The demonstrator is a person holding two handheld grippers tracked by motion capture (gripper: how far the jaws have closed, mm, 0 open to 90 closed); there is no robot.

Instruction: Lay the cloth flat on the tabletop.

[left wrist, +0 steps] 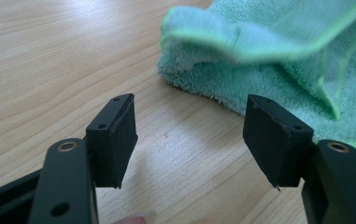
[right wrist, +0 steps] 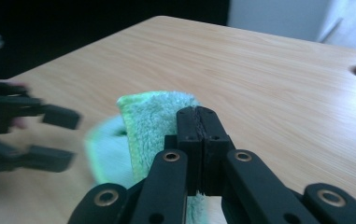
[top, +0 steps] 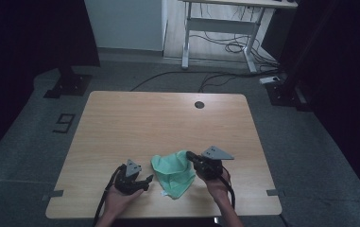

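High view: green cloth [top: 174,172] bunched on wooden table [top: 135,127] near front edge, btwn both hands. Left gripper [top: 142,182] sits low just left of cloth, right gripper [top: 190,156] at cloth's upper right corner. Left gripper view: jaws wide apart, nothing btwn them, bare table under; cloth [left wrist: 278,60] just ahead, not touched. Right gripper view: jaws pressed together, clamped on cloth [right wrist: 154,123] edge, fold lifted off table; left gripper [right wrist: 49,137] blurred at left.

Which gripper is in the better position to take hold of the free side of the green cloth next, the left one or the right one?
Left. The left gripper is open, holds nothing and faces the green cloth lying close ahead. The right gripper is already shut on a cloth edge.
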